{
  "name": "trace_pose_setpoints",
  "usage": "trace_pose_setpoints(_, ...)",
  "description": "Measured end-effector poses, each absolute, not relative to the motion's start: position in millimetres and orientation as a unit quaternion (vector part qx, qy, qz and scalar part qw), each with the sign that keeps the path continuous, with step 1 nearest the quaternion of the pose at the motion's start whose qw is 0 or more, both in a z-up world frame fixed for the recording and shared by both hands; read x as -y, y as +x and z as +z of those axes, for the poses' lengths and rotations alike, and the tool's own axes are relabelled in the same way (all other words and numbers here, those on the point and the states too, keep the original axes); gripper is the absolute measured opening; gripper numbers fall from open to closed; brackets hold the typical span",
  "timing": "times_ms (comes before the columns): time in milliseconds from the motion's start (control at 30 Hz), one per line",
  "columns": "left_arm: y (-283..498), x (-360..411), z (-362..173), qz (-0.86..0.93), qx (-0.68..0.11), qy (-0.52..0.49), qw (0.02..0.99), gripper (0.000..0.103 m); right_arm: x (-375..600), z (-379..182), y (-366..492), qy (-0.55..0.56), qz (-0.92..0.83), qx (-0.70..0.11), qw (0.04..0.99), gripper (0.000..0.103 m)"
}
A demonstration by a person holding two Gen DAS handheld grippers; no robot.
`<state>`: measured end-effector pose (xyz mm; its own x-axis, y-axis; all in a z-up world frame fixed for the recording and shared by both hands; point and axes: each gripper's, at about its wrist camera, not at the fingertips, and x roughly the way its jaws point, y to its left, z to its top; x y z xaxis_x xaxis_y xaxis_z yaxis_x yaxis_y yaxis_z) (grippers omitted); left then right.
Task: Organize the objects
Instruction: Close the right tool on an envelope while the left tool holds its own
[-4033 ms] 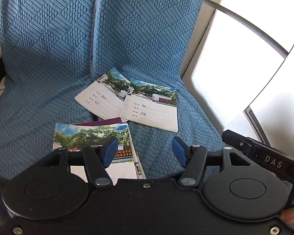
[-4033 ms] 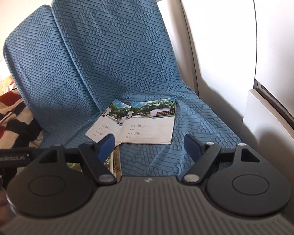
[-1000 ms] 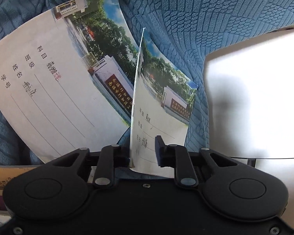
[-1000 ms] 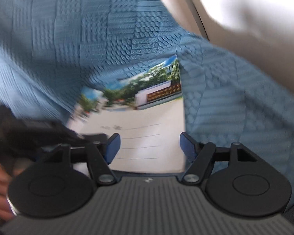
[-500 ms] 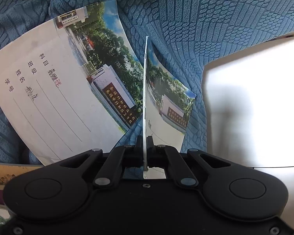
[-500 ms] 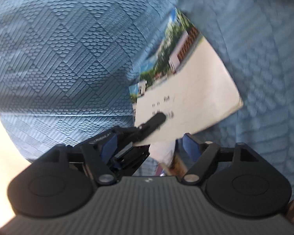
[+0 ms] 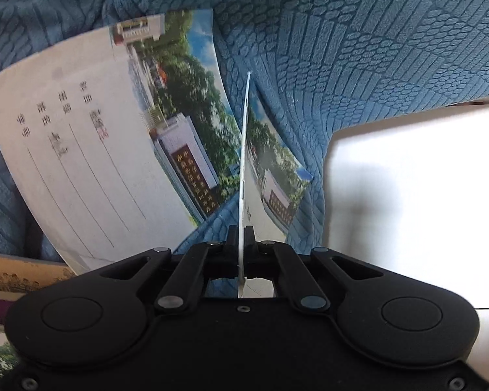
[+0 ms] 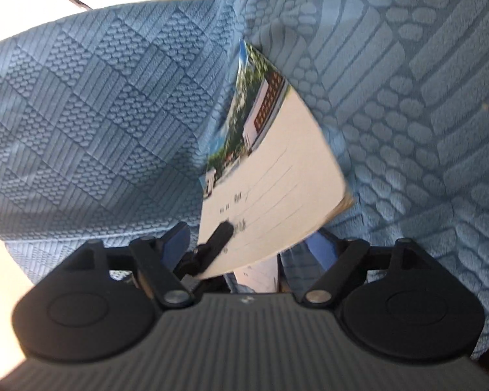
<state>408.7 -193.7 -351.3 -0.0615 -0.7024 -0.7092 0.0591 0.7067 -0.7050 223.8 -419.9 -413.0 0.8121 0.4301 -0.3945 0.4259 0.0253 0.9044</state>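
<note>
The left gripper [image 7: 241, 244], a black two-finger tool seen from just behind its jaws, has pinched shut on the near edge of a thin paper notebook with a white lined cover and a photo strip of trees and a building [image 7: 244, 163]. A second ago those jaws stood apart around the cover; now they are clamped on it, and the notebook stands on edge, lifted off the seat, so that only its thin white rim faces the camera. Just to its left a second notebook of the same design [image 7: 107, 150] lies flat on the blue textured fabric seat cover [image 7: 358, 49], and the corner of another printed booklet [image 7: 19, 277] shows at the lower left edge.

In the right wrist view, the right gripper [image 8: 254, 244] has its blue-padded jaws spread wide and holds nothing. It has rolled and come close beside the raised notebook, where one black finger of the left gripper presses on the cover.

Judging from this, the pick-up is secured, and the notebook is ready to be carried onto a pile.
</note>
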Motion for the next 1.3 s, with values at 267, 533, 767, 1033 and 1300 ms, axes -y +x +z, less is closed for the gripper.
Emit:
trace_pose_setpoints(267, 412.7, 192.6, -342.0, -0.293, -0.656, -0.255, 0.647, 0.000, 442.6, -411.1, 218.5, 0.700, -0.006, -0.257, 0.666, 0.082)
trace_pose_setpoints(533, 413.7, 189.8, -345.0, -0.288, -0.659, -0.246, 0.650, 0.000, 461.1, -405.2, 239.9, 0.689, 0.020, -0.256, 0.678, 0.074)
trace_pose_setpoints(767, 413.0, 192.2, -343.5, -0.291, -0.655, -0.233, 0.657, 0.001, 457.0, -404.6, 248.6, 0.642, -0.007, -0.294, 0.708, 0.033)
trace_pose_setpoints(1033, 408.6, 193.4, -342.2, -0.292, -0.651, -0.216, 0.666, 0.001, 451.6, -398.2, 249.9, 0.608, -0.004, -0.310, 0.731, 0.009)
trace_pose_setpoints(1300, 394.5, 199.6, -330.5, -0.304, -0.637, -0.178, 0.686, 0.002, 445.9, -375.0, 246.4, 0.539, -0.014, -0.314, 0.781, 0.007)
